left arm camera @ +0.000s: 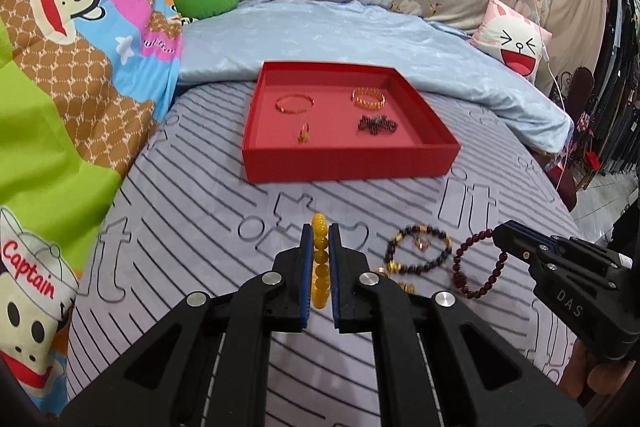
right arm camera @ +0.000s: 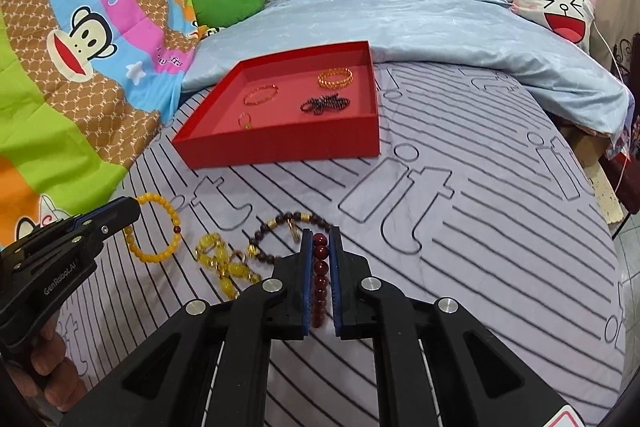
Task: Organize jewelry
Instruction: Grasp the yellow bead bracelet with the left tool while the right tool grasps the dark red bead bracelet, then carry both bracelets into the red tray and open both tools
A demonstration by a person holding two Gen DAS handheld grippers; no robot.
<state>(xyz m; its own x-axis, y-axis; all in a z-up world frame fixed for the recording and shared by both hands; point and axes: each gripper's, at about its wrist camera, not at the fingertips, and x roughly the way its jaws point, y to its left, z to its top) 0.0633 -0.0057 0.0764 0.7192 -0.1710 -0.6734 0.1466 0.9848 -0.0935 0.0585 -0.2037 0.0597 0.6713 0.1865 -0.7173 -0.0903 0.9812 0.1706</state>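
Left wrist view. The left gripper (left arm camera: 320, 263) is closed narrow on the yellow bracelet (left arm camera: 320, 259); its beads run in a line between the two blue pads, so the loop stands edge-on to the camera. This grip clamps one side of the loop and lets the rest hang free for carrying. The red tray (left arm camera: 348, 157) lies ahead on the striped sheet (left arm camera: 180, 227), open side up, placed as the collecting point. It already holds a thin bangle (left arm camera: 295, 103), a gold chain bracelet (left arm camera: 368, 98), a small ring (left arm camera: 304, 135) and a dark bead strand (left arm camera: 377, 125), each set well apart, presumably to prevent tangling. To the right, the right gripper (left arm camera: 500, 237) grips the maroon bracelet (left arm camera: 478, 267). A dark bracelet (left arm camera: 418, 253) with gold spacers lies loose on the sheet between the two grippers.

Right wrist view. The right gripper is likewise closed narrow on the maroon bracelet, beads stacked between the pads. The left gripper, at far left, holds the yellow bracelet by its top edge; whether the loop's lower part rests on the sheet cannot be told. Yellow charm pieces (right arm camera: 224, 261) and the dark bracelet lie loose, near each other. Judgement: both bracelets are secured for transfer to the tray; two items then remain.
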